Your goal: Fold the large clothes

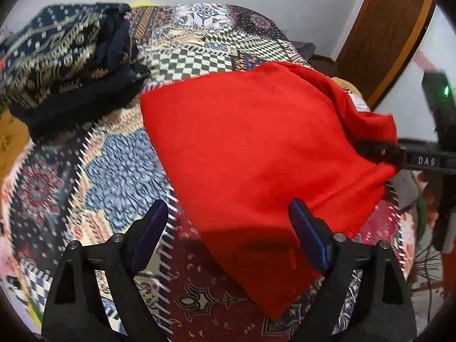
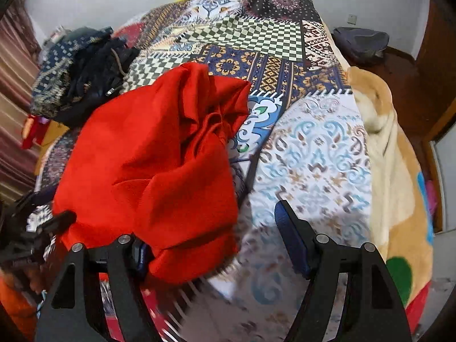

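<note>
A large red garment (image 1: 256,142) lies partly spread on the patchwork bedspread (image 1: 122,165). My left gripper (image 1: 228,222) hovers over its near edge with the jaws wide open; the red cloth passes under the right finger and nothing is pinched. In the right wrist view the red garment (image 2: 159,156) is bunched and draped over the left finger of my right gripper (image 2: 213,236), hiding that pad. The other pad is bare over the bedspread (image 2: 313,148), so the jaws stand open. The right gripper (image 1: 393,154) also shows at the garment's raised far corner.
A heap of dark patterned clothes (image 1: 65,57) sits at the back left of the bed, also seen as the dark heap (image 2: 79,79). A beige plush blanket (image 2: 393,171) hangs along the right edge. A dark bag (image 2: 362,42) lies on the floor beyond, and a wooden door (image 1: 384,42) stands at the right.
</note>
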`<state>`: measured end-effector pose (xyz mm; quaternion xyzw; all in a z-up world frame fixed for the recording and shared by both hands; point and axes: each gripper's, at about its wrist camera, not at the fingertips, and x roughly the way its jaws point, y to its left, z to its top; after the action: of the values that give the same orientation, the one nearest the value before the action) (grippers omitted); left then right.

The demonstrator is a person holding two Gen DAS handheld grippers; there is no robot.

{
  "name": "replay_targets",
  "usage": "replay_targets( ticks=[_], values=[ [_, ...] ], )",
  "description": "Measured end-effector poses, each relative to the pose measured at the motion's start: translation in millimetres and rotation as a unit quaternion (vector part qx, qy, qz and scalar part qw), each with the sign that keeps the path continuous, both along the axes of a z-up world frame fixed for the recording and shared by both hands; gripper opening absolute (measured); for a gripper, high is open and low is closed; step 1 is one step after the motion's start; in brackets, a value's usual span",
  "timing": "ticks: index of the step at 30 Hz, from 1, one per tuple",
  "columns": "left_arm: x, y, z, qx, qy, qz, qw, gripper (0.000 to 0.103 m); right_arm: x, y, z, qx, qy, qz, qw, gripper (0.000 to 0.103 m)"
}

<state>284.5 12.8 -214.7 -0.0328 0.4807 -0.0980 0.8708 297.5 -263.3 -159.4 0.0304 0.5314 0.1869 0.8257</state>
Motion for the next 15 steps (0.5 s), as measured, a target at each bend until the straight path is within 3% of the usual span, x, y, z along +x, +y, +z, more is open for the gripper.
replay_targets(
  ticks=[11,15],
  values=[
    [-26.9,3.7,-0.3,-0.007,0.003,-0.001,1.0,0.088,-7.4,8.7,48.2,-0.034,-0.066,-0.03,0.997,0.071],
    [-28.6,3.8,-2.2,-0.011,0.003,0.004,0.9999,0.088,-6.7,40.7,59.7,-0.047,-0.108,0.016,0.993,0.072]
  ],
)
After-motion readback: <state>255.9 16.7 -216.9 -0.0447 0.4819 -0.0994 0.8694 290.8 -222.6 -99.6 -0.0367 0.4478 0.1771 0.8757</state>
